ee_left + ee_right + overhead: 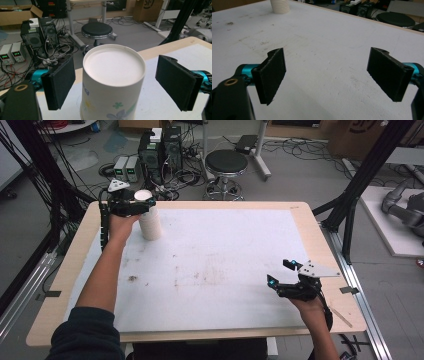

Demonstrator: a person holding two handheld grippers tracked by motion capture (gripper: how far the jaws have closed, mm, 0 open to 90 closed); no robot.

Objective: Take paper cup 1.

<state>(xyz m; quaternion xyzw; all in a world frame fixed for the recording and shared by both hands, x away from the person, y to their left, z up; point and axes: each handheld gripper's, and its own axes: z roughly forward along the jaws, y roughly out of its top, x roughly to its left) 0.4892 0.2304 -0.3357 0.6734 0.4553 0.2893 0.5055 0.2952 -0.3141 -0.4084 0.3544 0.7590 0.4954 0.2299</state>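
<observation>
1. High view: an inverted stack of paper cups (149, 217) stands in the upper left of the frame, near the far left corner of the table (310, 227). The left gripper (142, 206) is at the stack's top, jaws to either side. The right gripper (280, 272) hovers over the lower right of the table, well apart from the stack.

2. Left gripper view: the top cup fills the centre, base up, with a floral print on its wall. The jaws stand wide, one at each side of the cup, apart from its wall as far as can be told. Judgement: paper cups are light and thin-walled and crush easily; a gentle grip on the upper wall just under the base would suit.

3. Right gripper view: the jaws are wide apart, holding nothing, above the bare table. The stack sits at the upper left of the frame.
</observation>
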